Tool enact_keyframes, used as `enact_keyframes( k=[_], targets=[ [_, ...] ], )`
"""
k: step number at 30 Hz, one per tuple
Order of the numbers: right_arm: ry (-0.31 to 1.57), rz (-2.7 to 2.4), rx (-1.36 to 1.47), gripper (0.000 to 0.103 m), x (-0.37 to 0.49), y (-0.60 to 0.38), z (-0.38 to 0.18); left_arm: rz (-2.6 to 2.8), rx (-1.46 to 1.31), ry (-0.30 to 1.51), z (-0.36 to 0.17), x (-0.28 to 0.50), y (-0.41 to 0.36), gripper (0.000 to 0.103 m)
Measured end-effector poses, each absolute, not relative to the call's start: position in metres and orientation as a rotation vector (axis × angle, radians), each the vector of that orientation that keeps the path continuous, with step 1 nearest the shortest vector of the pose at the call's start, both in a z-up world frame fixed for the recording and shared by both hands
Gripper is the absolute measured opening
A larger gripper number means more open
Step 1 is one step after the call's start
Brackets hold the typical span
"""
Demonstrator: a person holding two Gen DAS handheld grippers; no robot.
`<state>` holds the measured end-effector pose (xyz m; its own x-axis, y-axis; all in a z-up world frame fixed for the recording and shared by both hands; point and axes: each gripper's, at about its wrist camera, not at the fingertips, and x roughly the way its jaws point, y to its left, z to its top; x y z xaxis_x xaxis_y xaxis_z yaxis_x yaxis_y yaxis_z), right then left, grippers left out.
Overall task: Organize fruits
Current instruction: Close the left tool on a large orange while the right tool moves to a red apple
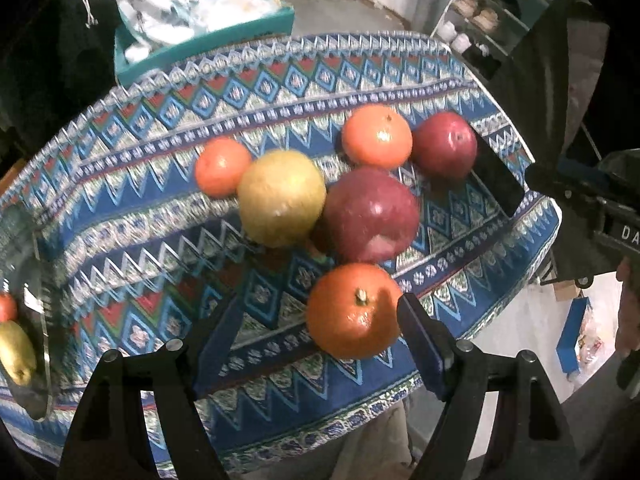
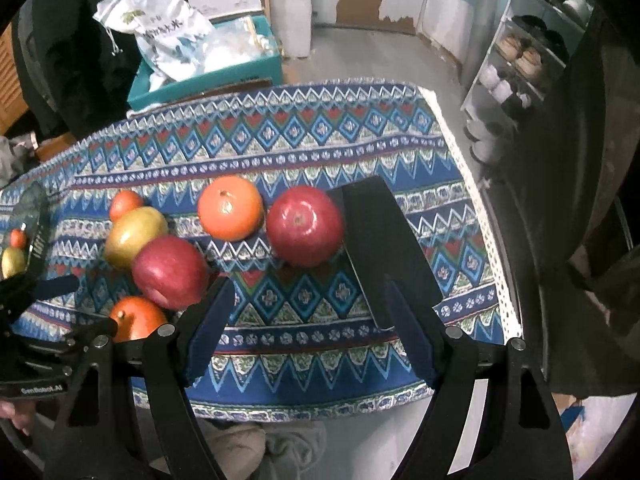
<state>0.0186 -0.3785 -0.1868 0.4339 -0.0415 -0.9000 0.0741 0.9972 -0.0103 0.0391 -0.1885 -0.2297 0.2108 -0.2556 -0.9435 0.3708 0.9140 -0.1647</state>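
Holding both grippers low over the near edge of the surface (image 2: 400, 152), I see my left gripper (image 1: 316, 332) with its jaws spread wide and nothing clamped; the nearest orange (image 1: 354, 310) sits between the fingers, hard against the right pad (image 1: 424, 344), though I cannot tell if they actually touch. My right gripper (image 2: 312, 332) also has its jaws wide apart and empty, with only patterned cloth between them. In the right wrist view, a flat black object (image 2: 384, 248) lies just ahead of the right finger, and a red apple (image 2: 305, 226) rests against its left edge. Left of that apple is a second orange (image 2: 230, 208), close beside it. Further left, a larger red apple (image 2: 170, 272) and a yellow-green pear (image 2: 134, 236) press together, with a small orange (image 2: 125, 204) tucked behind the pear. In the left wrist view, that cluster sits just beyond the nearest orange. At the far left edge a glass plate (image 1: 40, 360) carries a yellow fruit (image 1: 16, 352) and a small orange-red one (image 1: 6, 306). Behind the surface stands a teal box (image 2: 208, 76) stuffed with a white printed bag (image 2: 168, 32), and a white shelf unit (image 2: 520, 60) stands off to the right.
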Motion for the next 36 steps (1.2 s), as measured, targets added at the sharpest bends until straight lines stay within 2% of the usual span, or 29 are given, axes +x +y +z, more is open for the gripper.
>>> enact_keyframes(
  k=[17, 22, 36],
  targets=[
    [1.179, -0.097, 0.023, 0.079, 0.025, -0.38, -0.208, -0.441, 0.131, 1.374, -0.278, 0.042, -0.22, 0.081],
    [1.189, -0.103, 0.033, 0.079, 0.026, -0.385, -0.213, -0.481, 0.12, 1.379, -0.282, 0.043, -0.227, 0.068],
    [1.214, -0.076, 0.031, 0.079, 0.056, -0.385, -0.234, -0.466, 0.116, 1.338, -0.27, 0.039, -0.204, 0.067]
  ],
)
